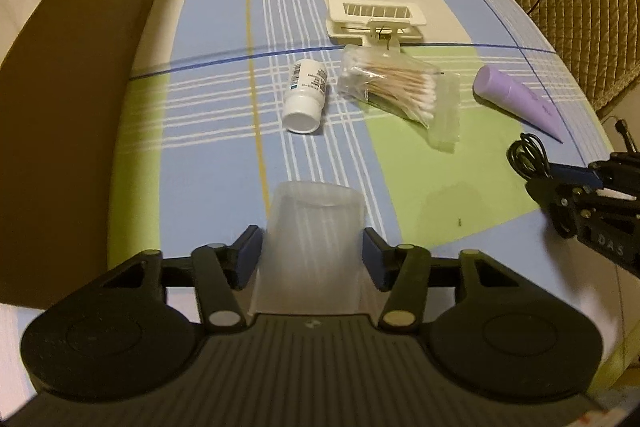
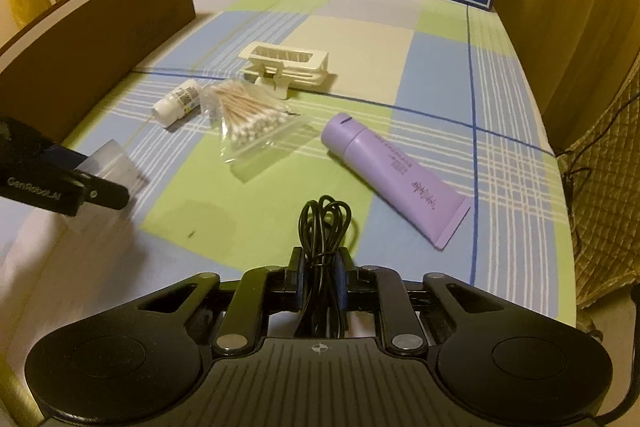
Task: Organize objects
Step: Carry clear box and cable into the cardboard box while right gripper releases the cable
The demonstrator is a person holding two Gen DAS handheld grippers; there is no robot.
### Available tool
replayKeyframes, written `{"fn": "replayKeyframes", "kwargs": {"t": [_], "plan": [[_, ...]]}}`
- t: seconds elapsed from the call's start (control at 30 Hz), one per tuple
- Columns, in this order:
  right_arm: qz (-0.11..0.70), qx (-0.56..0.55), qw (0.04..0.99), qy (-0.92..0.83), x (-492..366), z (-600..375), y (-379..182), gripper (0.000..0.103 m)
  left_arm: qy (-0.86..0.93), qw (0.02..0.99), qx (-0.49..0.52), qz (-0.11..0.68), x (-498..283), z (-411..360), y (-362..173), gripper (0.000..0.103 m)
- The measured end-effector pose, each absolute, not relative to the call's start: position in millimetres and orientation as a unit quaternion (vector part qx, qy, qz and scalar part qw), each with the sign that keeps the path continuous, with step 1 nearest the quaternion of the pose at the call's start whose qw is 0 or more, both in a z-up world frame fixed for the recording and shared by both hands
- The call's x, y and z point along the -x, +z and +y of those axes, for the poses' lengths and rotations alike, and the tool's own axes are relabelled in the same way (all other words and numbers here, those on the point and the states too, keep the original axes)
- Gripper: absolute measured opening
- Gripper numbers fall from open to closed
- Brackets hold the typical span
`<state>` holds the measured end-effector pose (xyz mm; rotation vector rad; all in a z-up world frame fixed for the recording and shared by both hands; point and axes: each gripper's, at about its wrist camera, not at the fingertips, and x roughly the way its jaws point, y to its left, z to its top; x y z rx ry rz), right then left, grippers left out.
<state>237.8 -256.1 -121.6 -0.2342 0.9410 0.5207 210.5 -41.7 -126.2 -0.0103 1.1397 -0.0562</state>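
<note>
A: Cable bundle (image 2: 325, 227), black, coiled, sits bottom centre of the right wrist view, pinched between the right gripper (image 2: 320, 281) pads, jaws nearly closed on it

B: Left one?

A: Left gripper (image 1: 311, 257) clamps a clear plastic cup (image 1: 314, 239), lower centre of its view

B: The rest?

A: White bottle (image 1: 305, 95), cotton swab bag (image 1: 394, 89), purple tube (image 2: 394, 173), white clip (image 1: 374, 17) loose mid-table on the checked cloth (image 1: 208, 167)

B: Tip?

A: Probably keep the squeeze firm so the loops don't slip, lift straight, hold the cup level
</note>
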Motion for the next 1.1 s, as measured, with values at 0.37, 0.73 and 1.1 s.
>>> {"fn": "replayKeyframes", "kwargs": {"t": [0.37, 0.73, 1.1], "plan": [[0.476, 0.037, 0.842, 0.25, -226.9, -264.1, -114.3, 0.011, -0.04, 0.845, 0.015, 0.533, -191.1, -42.1, -111.2, 0.048], [0.432, -0.03, 0.849, 0.302, -216.6, -237.7, -56.5, 0.012, -0.047, 0.878, 0.046, 0.473, -163.3, -18.5, -47.5, 0.048], [0.385, -0.045, 0.826, 0.409, -210.3, -142.9, 0.1, 0.012, 0.008, 0.909, 0.072, 0.41, -138.0, 52.5, 17.0, 0.048]]}}
